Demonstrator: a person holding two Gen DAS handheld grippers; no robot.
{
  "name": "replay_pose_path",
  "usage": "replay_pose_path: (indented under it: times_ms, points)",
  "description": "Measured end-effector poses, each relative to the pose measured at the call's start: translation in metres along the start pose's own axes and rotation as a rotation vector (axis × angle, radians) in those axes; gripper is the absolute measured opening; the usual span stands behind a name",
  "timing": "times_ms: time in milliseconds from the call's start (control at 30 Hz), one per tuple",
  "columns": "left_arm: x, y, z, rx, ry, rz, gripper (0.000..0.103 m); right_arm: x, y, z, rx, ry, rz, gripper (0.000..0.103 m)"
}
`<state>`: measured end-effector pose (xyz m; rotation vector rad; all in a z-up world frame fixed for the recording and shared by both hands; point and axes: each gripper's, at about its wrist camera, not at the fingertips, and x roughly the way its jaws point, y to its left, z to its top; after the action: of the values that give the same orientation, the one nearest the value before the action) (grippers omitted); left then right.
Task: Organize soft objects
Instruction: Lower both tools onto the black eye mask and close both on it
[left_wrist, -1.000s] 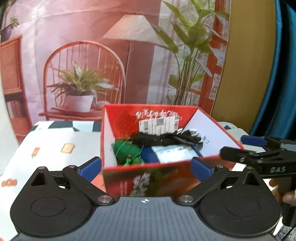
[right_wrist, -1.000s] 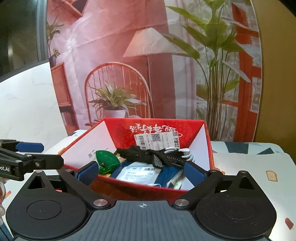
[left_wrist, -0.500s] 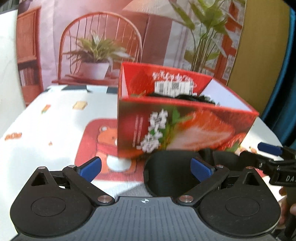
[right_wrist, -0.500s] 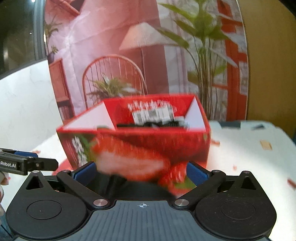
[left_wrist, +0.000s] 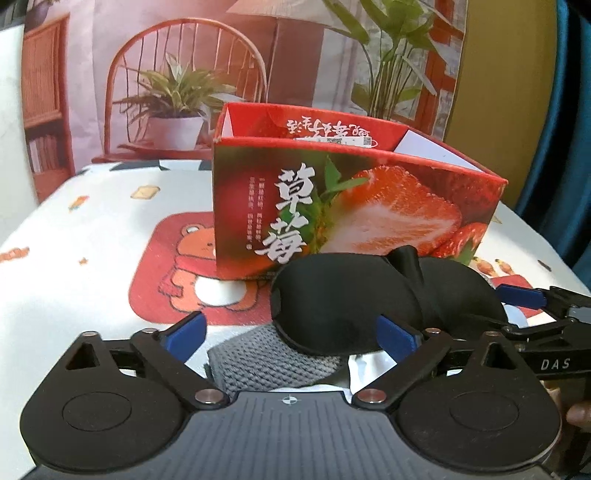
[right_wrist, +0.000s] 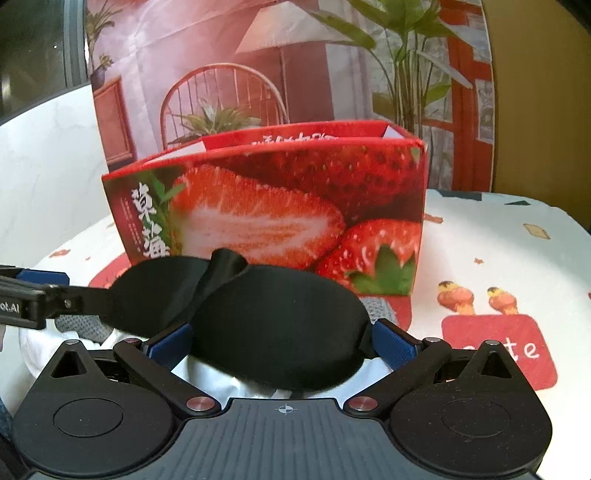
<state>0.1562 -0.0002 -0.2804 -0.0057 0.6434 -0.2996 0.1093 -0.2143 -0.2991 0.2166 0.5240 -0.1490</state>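
Approach step: black eye mask (left_wrist: 347, 306) lies on the surface in front of strawberry box (left_wrist: 354, 206), atop grey knit cloth (left_wrist: 273, 358). Left gripper (left_wrist: 291, 330) closing, fingers wide, touching nothing. Right gripper (right_wrist: 282, 345) open, straddling mask. Next: pinch, lift into box.

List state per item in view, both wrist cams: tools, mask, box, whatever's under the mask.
Left tool: jaws closing, gripping nothing; grey knit cloth and mask edge between them.
Right tool: wide, mask lobe between fingers; grip unclear.
Black eye mask: lying on the pile, before the box.
Strawberry box: upright, top open.
Grey knit cloth: partly under mask.
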Motion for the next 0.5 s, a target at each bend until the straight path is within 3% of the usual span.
replay_pose_path:
  times_ms: [333, 500]
  points:
    - [0.003, 0.008, -0.001, -0.05, -0.007, -0.076, 0.072, 0.004, -0.015, -0.001, 0.091, 0.026, 0.012, 0.103]
    - [0.009, 0.02, 0.01, -0.132, 0.006, -0.141, 0.07, 0.004, -0.017, -0.002, 0.114, 0.033, 0.021, 0.103]
